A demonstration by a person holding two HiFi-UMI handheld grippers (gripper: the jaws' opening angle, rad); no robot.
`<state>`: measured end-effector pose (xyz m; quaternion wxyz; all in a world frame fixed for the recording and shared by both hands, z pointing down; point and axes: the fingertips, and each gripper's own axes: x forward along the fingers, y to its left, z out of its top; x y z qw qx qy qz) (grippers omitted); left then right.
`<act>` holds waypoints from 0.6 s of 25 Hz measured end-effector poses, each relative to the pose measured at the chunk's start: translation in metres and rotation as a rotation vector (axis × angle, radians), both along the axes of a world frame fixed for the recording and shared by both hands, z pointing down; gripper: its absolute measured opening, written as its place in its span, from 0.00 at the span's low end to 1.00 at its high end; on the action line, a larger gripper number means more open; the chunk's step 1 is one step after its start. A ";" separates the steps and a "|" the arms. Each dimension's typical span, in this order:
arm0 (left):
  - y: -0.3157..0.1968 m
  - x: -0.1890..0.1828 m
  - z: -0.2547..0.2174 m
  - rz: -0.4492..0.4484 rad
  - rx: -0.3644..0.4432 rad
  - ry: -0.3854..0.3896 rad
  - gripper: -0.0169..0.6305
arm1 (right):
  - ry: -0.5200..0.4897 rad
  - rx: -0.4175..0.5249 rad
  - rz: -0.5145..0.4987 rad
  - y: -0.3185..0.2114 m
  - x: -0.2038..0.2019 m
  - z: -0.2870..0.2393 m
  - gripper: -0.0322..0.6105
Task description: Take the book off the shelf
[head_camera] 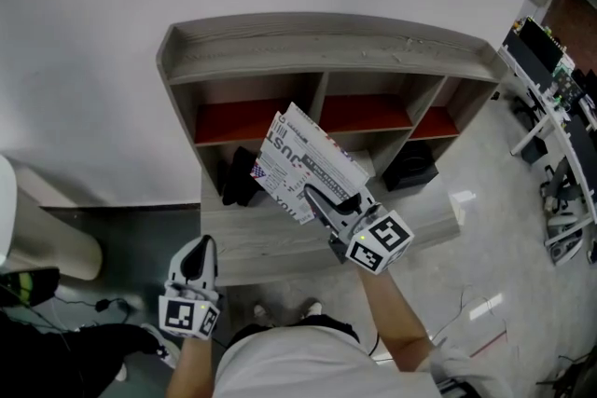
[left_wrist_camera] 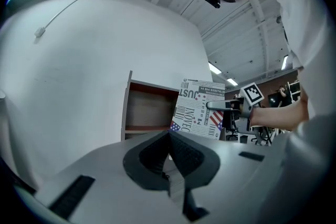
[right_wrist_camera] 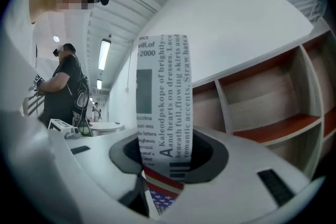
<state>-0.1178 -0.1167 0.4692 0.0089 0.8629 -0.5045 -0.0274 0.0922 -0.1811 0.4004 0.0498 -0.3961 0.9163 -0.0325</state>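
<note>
Book: the book (head_camera: pixel 312 161), wrapped in newspaper print with a flag motif, is out of the shelf (head_camera: pixel 326 47). It hangs tilted in front of the shelf's middle compartments and above its low front ledge.
Right gripper: the right gripper (head_camera: pixel 328 200) is clamped on the book. In the right gripper view the printed edge rises from between the two jaws, which stand partly apart at the book's thickness.
Left gripper: the left gripper (head_camera: pixel 196 258) hangs well to the left of the shelf's front, near the person's body. Its jaws are drawn together with nothing between them.
Handling: we judge the book light and stiff, so it should keep its shape under a pinch. Its smooth printed wrap may slide between the pads.
Where to hold: the grip sits at one lower edge, so most of the book stands free beyond the jaws and can swing about them. We judge a deeper bite, closer to the book's middle, steadier.
Upper compartments: three in a row with red floors. We see nothing in them, though the book hides part of the middle one.
Lower compartments: the left one holds a dark object (head_camera: pixel 241 177) and the right one a dark boxy object (head_camera: pixel 410 168). We cannot tell what either is.
</note>
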 end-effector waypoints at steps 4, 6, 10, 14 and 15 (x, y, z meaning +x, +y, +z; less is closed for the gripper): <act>-0.004 -0.005 -0.004 -0.009 0.006 -0.004 0.05 | 0.044 -0.003 0.024 0.013 0.010 0.009 0.32; -0.004 -0.008 -0.004 -0.012 0.007 -0.006 0.05 | 0.066 -0.005 0.040 0.023 0.015 0.013 0.32; -0.003 -0.012 -0.002 -0.020 0.006 -0.017 0.05 | 0.131 -0.018 0.060 0.045 0.024 0.027 0.32; 0.002 -0.022 0.003 -0.053 0.013 -0.045 0.05 | 0.184 -0.046 0.093 0.064 0.033 0.043 0.32; 0.004 -0.026 0.005 -0.063 0.011 -0.048 0.05 | 0.187 -0.048 0.101 0.067 0.034 0.045 0.32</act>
